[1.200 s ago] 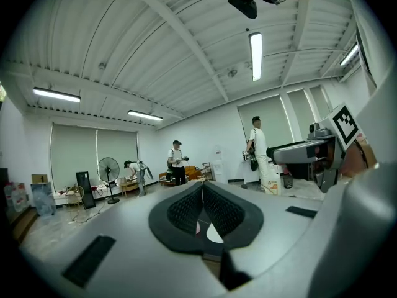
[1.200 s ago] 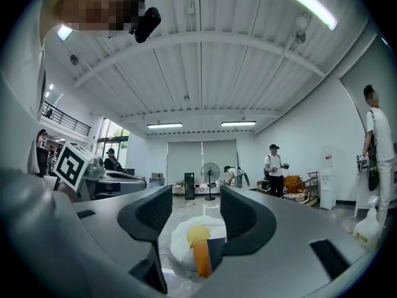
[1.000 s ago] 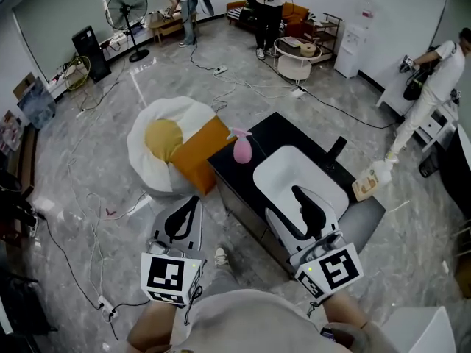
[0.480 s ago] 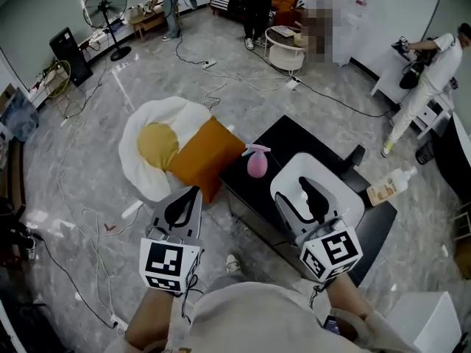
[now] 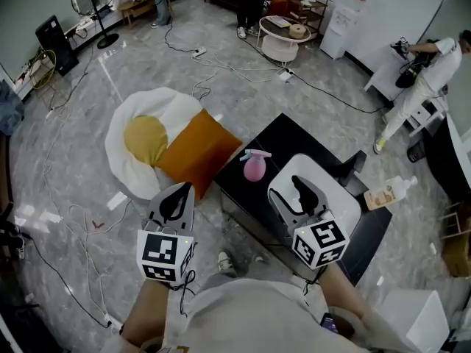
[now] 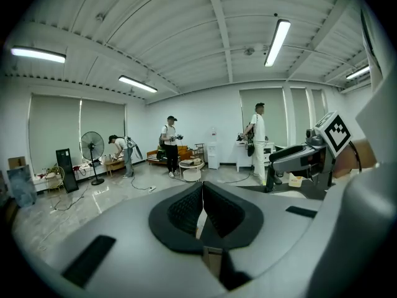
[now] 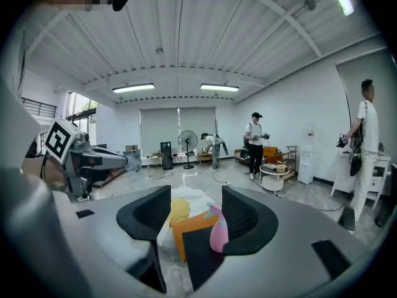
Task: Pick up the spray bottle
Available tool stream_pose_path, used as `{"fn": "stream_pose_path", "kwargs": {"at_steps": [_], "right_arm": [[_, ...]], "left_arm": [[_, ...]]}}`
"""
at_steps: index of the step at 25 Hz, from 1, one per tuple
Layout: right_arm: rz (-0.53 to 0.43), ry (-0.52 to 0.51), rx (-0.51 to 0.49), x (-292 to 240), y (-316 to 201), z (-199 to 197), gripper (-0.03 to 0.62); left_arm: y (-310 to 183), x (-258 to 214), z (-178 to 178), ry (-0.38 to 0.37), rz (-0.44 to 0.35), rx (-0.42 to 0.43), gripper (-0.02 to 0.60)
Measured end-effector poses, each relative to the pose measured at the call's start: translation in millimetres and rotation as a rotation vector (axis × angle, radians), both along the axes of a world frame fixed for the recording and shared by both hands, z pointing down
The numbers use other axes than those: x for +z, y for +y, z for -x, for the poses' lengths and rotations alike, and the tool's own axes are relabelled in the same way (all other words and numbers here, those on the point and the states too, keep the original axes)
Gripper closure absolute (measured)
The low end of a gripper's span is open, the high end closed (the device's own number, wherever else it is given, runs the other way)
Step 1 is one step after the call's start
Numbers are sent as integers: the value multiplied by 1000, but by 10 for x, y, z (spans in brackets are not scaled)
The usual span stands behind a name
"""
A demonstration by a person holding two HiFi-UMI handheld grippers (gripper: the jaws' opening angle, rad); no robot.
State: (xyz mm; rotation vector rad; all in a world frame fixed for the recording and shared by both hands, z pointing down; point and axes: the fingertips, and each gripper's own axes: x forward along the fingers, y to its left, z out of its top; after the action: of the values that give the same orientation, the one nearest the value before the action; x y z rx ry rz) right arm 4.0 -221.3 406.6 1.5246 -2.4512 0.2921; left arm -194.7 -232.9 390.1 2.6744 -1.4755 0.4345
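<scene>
The pink spray bottle (image 5: 255, 166) stands upright on the black table (image 5: 288, 134), near the corner next to the orange cushion (image 5: 195, 153). It sits in the same spot on the table as 1 second ago. What has changed is the right gripper (image 5: 284, 187): it has drawn nearer to the bottle over the last second, and its tips are now close to it but not touching.

In the right gripper view the 2 jaws stand wide apart with nothing held. The bottle shows through the gap, beyond the tips and towards the right-hand jaw, with the cushion behind it.

The left gripper (image 5: 181, 197) has stayed low over the grey floor, off the table's near edge and well apart from the bottle. Its jaws are drawn together (only a thin slit shows between them in the left gripper view) and they grip nothing.

The head view has also swung since the earlier picture, so the white and yellow egg-shaped cushion (image 5: 136, 134) now lies further to the left.
</scene>
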Motion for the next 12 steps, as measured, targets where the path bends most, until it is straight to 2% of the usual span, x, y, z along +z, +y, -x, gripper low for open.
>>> {"fn": "stream_pose_path", "kwargs": {"at_steps": [5, 12], "right_arm": [[62, -35, -9, 226, -248, -49, 326], [118, -29, -36, 624, -548, -154, 317]], "left_arm": [[-178, 113, -102, -15, 38, -4, 560], [-387, 317, -324, -33, 76, -16, 560]]}}
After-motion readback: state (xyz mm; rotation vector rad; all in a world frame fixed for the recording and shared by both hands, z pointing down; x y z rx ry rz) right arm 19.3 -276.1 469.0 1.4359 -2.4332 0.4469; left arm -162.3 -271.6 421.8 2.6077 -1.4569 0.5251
